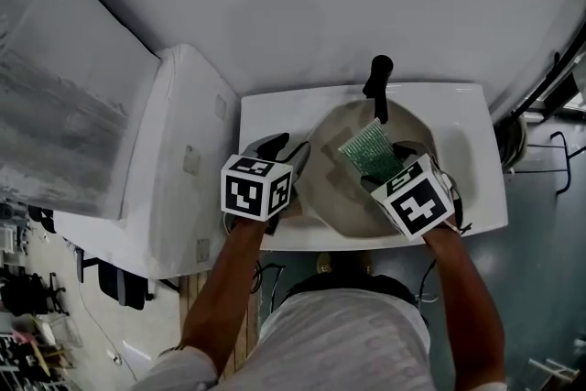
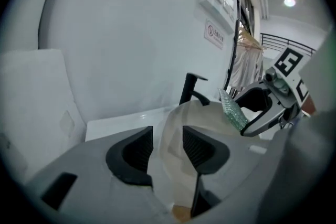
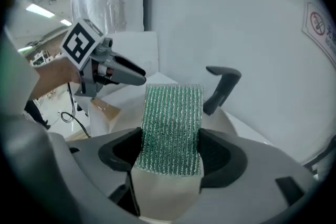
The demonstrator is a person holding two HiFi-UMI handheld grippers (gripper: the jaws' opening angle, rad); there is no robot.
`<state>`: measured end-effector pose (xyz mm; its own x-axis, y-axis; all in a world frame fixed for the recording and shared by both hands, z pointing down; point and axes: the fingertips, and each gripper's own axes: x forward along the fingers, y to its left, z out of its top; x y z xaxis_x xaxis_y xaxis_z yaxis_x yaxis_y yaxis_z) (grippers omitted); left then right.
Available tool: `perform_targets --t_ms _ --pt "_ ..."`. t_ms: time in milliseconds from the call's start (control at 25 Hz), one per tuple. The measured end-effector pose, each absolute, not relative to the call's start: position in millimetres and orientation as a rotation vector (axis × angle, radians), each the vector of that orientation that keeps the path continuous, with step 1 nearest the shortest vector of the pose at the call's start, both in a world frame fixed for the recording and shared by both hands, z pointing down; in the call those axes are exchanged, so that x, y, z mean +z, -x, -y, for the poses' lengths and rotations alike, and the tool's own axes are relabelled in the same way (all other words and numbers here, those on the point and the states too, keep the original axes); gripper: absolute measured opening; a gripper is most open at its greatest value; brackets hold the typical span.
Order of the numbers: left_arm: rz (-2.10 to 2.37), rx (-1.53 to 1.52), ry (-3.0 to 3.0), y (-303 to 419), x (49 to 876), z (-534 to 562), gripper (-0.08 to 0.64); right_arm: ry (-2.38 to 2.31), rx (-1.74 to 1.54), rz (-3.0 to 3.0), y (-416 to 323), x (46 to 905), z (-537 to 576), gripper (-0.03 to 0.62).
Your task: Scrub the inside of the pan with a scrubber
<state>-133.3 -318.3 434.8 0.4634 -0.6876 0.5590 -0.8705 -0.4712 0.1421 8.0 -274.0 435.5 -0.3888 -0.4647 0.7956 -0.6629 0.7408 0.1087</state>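
Left tool, one: jaws wide, straddling the left rim of the single pan without pressing it. The pan lies ahead of both tools on the white surface, with bare margin on each side. Its black handle points away from the tools, toward the wall. Right tool, one: clamped on the one green scrubber, whose long axis runs ahead of the jaws over the pan's inside.

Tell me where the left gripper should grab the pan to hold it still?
Probably the pan's thin left rim, from the left, one jaw inside and one outside. That wall stands upright between the left gripper's open jaws; the black handle points away and the scrubber fills the right.
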Motion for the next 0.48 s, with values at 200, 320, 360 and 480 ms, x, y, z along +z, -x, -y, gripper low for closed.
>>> perform_targets --t_ms 200,320,360,480 --pt "1.314 0.358 -2.517 113.1 358.8 316.6 0.181 -0.926 0.22 2.259 1.8 374.2 284.5 0.34" --pt "1.31 0.156 -2.659 98.1 312.1 310.4 0.176 -0.975 0.149 2.377 5.8 340.7 289.5 0.339" --pt "1.318 0.102 -2.692 94.9 299.5 308.0 0.17 -0.993 0.128 2.415 6.1 331.1 290.7 0.34" --pt "1.34 -0.04 -2.761 89.0 269.0 298.8 0.133 -1.043 0.07 2.536 6.9 303.9 290.1 0.339"
